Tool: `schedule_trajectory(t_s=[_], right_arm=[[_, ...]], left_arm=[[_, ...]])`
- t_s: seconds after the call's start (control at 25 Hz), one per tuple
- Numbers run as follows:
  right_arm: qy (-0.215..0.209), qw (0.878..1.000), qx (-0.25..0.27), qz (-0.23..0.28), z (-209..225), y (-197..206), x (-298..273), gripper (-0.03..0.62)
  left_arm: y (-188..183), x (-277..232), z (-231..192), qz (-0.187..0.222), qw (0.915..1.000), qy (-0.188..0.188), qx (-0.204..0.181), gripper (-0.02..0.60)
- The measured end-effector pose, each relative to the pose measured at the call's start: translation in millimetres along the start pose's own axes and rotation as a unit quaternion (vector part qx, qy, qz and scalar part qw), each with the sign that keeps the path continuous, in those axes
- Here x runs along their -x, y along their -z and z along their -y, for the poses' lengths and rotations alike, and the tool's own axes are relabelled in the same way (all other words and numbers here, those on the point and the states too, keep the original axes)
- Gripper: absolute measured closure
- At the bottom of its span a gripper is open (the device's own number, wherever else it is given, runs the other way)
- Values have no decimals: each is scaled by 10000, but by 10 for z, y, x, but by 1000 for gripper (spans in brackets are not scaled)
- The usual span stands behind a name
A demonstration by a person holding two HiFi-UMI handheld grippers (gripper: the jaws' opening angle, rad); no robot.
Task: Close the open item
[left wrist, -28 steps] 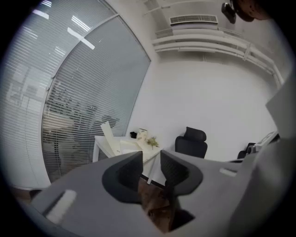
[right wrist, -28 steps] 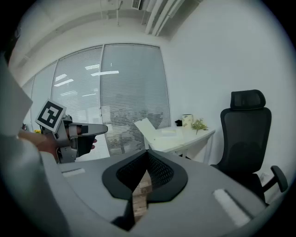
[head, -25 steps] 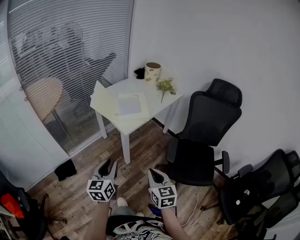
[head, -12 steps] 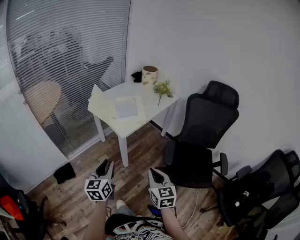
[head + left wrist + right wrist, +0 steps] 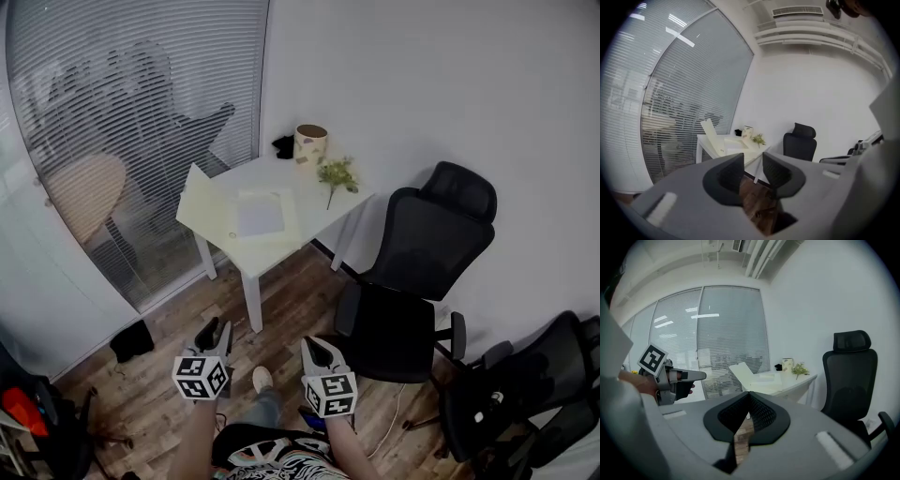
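A pale yellow flat box (image 5: 246,216) lies open on the small white table (image 5: 309,202), its lid (image 5: 199,194) tilted up on the left side. It also shows far ahead as the box (image 5: 723,143) and the box (image 5: 754,376). Both grippers hang low over the wood floor, well short of the table. My left gripper (image 5: 210,337) (image 5: 753,161) is open by a narrow gap with nothing in it. My right gripper (image 5: 314,350) (image 5: 749,394) is shut and empty.
On the table's far side stand a patterned cup (image 5: 310,143), a green sprig (image 5: 336,174) and a small black thing (image 5: 284,146). A black office chair (image 5: 412,272) stands right of the table, more chairs (image 5: 525,375) beyond. A glass wall with blinds (image 5: 122,112) runs along the left.
The view has shifted slightly and a shoe now shows farther forward between the grippers. Both grippers keep their poses and states.
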State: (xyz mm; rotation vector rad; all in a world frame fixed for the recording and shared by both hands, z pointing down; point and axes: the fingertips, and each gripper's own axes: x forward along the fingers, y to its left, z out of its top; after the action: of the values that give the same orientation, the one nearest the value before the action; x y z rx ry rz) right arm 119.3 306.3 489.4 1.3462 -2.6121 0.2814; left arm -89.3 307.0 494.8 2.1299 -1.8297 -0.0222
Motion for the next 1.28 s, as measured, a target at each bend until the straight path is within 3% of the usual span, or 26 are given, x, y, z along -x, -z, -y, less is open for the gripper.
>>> schedule_trajectory(t_s=[0.2,0.56,0.84,1.0,1.28], right_arm=[[-138,9997,-51,-200,216,55,-552,594],[-293,9981,200,-507,773,-282,-1916,594],[-277,9975,100,-643,1129,-404,-2838,594],[-86,9980,-60,-616,1378,-447,-3185,594],[-20,9978,-107,-656,1485,-480,-3406,594]], left_arm=[[16,-496,-306,-29,9996,-237,177,407],[-359,-1810,-971,-98,9977,-539,394,407],[-494,-2638,-1572,-368,9960,-748,333,407],[-378,-2917,-1741,-682,9948,-725,199,407],[-103,-3028,-2004,-1058,9903,-844,306,407]])
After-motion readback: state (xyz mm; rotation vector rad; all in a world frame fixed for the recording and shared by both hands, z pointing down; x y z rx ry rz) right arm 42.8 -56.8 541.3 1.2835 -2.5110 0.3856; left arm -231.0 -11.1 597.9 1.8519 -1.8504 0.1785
